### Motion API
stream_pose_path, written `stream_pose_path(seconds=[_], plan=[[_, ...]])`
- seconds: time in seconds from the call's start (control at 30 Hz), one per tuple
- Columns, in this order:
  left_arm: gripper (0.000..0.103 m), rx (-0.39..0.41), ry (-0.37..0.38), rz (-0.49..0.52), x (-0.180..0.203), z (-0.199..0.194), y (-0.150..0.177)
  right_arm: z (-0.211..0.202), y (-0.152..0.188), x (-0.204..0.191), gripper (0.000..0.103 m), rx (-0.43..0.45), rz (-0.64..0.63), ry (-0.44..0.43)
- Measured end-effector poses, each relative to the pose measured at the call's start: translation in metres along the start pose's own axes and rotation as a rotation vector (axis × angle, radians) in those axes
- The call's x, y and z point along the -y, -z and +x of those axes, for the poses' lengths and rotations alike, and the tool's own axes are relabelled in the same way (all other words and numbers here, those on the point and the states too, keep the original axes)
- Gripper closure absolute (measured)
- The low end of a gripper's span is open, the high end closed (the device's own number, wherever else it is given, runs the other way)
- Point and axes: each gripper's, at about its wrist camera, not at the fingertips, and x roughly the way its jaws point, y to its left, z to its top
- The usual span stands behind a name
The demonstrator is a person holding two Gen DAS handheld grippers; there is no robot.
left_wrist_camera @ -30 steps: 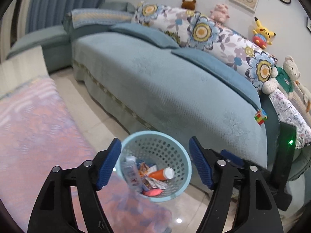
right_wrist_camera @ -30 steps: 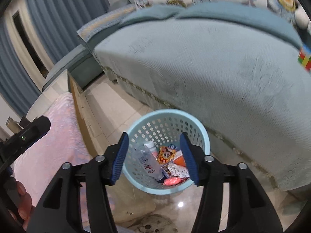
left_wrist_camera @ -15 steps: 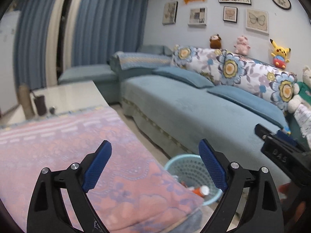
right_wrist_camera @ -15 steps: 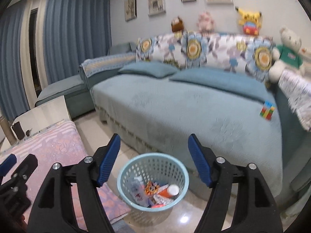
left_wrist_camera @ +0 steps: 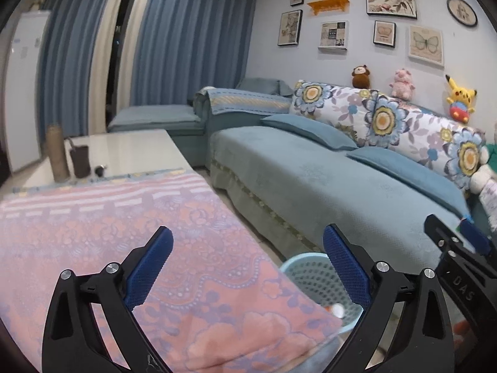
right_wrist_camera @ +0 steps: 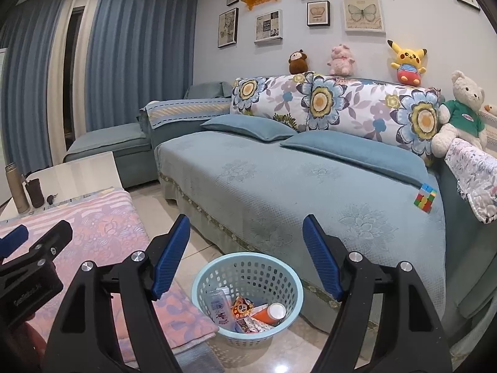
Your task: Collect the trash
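Trash (right_wrist_camera: 248,309) — a bottle, wrappers and an orange tube — lies in the basket (right_wrist_camera: 198,283) on the floor, just below and ahead of the right tool (right_wrist_camera: 247,256), whose fingers stand wide apart and hold nothing. The left tool (left_wrist_camera: 247,269) is likewise spread and empty above the cloth-covered surface (left_wrist_camera: 93,233), with the basket low to its right. No loose trash shows on surface, floor or sofa (right_wrist_camera: 264,186), so collecting looks close to done; next comes a scan for leftovers.

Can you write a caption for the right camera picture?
Open right gripper above a blue basket of trash by the sofa.
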Motion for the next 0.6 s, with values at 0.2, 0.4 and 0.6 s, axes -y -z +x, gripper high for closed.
stream_pose_path(seconds=[0.2, 0.4, 0.6], plan=[[0.009, 0.008, 0.007, 0.038, 0.006, -0.002, 0.002, 0.005, 0.003, -0.001, 0.032, -0.012, -0.003, -0.006], [0.009, 0.02, 0.001, 0.048, 0.007, -0.004, 0.003, 0.008, 0.004, 0.002, 0.029, -0.027, 0.016, -0.009], [0.009, 0.016, -0.001, 0.045, 0.003, -0.002, 0.003, 0.011, 0.004, 0.006, 0.025, -0.035, 0.029, -0.012]])
